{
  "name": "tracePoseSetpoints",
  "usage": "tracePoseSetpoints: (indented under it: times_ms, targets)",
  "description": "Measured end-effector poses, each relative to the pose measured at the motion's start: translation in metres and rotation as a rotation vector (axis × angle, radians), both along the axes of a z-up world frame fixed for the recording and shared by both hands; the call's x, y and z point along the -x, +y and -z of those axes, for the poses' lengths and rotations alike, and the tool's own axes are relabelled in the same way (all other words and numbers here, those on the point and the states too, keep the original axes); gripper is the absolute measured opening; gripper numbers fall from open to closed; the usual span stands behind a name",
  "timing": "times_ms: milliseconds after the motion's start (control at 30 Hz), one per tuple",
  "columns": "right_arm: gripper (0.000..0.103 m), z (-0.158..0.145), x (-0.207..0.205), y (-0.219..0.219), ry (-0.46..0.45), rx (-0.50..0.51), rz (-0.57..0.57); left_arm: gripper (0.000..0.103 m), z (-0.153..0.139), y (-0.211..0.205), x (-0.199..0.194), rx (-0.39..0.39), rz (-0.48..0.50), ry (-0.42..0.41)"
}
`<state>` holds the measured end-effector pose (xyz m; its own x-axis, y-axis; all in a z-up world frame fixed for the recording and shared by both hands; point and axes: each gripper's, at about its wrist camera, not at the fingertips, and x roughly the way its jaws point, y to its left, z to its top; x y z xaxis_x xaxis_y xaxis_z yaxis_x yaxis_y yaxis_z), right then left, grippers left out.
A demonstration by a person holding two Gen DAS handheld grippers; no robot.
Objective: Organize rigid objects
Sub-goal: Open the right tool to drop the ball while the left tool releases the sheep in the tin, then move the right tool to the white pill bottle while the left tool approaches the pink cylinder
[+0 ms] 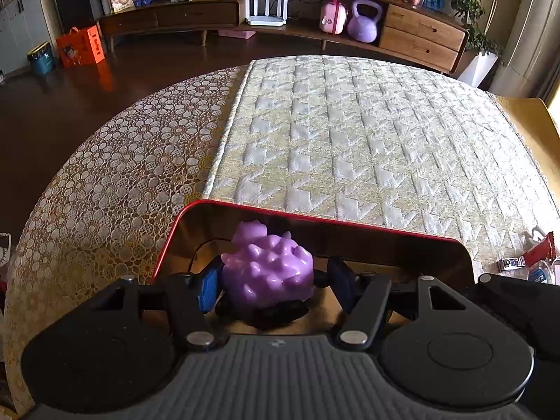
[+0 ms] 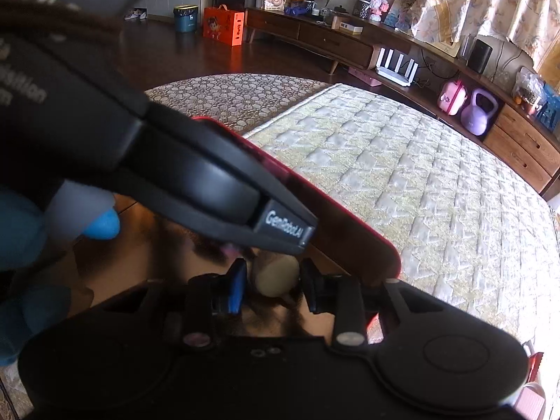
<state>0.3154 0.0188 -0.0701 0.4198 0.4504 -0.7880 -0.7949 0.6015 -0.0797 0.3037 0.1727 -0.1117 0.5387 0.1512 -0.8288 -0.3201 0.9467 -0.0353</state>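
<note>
Quilted mat (image 1: 367, 133) behind red-rimmed tray (image 1: 315, 218); left fingers (image 1: 210, 288) around upright purple toy (image 1: 267, 267), right fingers' (image 2: 238, 285) grip unclear.

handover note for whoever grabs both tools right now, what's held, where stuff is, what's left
Left tool: jaws around the purple bumpy toy, down inside the red-rimmed box. The left pad touches the toy; there is a gap at the right pad, so the grip is unclear.
Right tool: a beige rounded piece sits between its jaws, also in the box; contact is unclear.
Done: both items are at the box.
Left: let go of both, withdraw, then fetch the small items at the table's right edge.
</note>
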Motion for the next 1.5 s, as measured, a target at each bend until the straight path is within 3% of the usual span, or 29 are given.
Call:
tracePoseSetpoints:
  times_ms: [100,600,1067,1500]
  targets:
    - [0.058,-0.005,0.003,-0.006,0.003,-0.029,-0.02,0.063,-0.001,0.001,0.001,0.006,-0.003,-0.006]
    - [0.072,-0.036,0.01,-0.046,0.03,-0.159,0.013,0.063,-0.021,-0.002,0.025,-0.004,-0.021,-0.047]
    - [0.087,-0.075,0.036,-0.113,0.061,-0.306,0.096,0.069,-0.058,-0.031,0.061,-0.003,0.042,-0.12]
    - [0.102,-0.091,0.075,-0.185,-0.019,-0.344,0.195,0.079,-0.076,-0.08,0.095,0.044,0.105,-0.166]
